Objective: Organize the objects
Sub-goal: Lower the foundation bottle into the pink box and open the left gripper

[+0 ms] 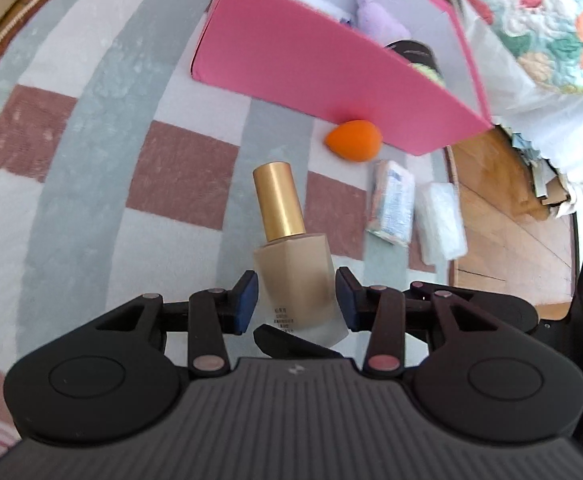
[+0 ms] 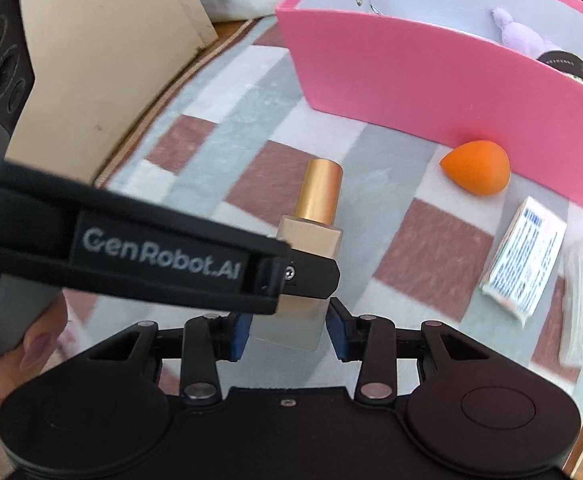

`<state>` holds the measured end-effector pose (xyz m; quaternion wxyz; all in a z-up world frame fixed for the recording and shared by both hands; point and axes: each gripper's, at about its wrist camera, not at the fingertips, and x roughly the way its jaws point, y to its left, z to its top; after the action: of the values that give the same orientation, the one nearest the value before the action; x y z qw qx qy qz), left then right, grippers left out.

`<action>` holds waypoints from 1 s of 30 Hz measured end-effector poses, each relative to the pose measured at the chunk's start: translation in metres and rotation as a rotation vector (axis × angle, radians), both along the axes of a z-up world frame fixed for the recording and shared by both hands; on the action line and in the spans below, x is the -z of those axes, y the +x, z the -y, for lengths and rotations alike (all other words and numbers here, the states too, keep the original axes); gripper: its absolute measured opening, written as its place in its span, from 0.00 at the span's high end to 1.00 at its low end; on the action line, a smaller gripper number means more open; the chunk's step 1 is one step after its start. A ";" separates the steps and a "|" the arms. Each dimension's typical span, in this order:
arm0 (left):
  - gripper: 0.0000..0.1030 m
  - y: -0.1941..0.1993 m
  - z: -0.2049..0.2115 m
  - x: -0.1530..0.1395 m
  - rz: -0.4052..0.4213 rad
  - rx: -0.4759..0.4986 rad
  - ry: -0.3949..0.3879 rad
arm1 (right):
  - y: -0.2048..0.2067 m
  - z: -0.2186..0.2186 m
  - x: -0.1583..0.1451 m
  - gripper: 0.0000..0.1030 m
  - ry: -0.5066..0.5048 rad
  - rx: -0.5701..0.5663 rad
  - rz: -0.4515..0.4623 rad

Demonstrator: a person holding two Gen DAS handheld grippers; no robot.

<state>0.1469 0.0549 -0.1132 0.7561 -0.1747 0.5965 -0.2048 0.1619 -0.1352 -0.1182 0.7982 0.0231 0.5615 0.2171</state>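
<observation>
The left gripper [image 1: 296, 300] is narrowed around a foundation bottle [image 1: 291, 272]. Its blue pads [image 1: 246, 304] sit against the two sides of the bottle's frosted beige body, and the bottle leans slightly to 11 o'clock, its gold cap [image 1: 278, 200] pointing away from the camera.

The right gripper [image 2: 288, 330] frames the same bottle from another side. Its pads lie just beside the base, but whether they touch it cannot be told. In the right wrist view, the left gripper crosses in from 9 o'clock, over the bottle's middle.

Beyond the bottle, at 1 o'clock in the left view, an orange teardrop sponge [image 1: 353, 140] lies on the checked rug [image 1: 91, 160], touching the wall of a pink box [image 1: 311, 76]. Inside the box are a purple plush toy [image 1: 375, 12] and a dark jar [image 1: 411, 52]. At 3 o'clock, two small wrapped packets [image 1: 393, 204] lie side by side at the rug's edge, next to a wooden floor [image 1: 499, 216].
</observation>
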 end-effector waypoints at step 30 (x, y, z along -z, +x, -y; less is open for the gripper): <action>0.60 -0.003 -0.016 -0.189 0.293 0.046 0.016 | -0.048 -0.030 -0.157 0.56 0.041 -0.052 0.333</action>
<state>0.1438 0.0707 0.0757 0.8315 -0.1233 0.4853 -0.2406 0.1141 -0.1047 0.0390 0.8735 -0.0117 0.4176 0.2499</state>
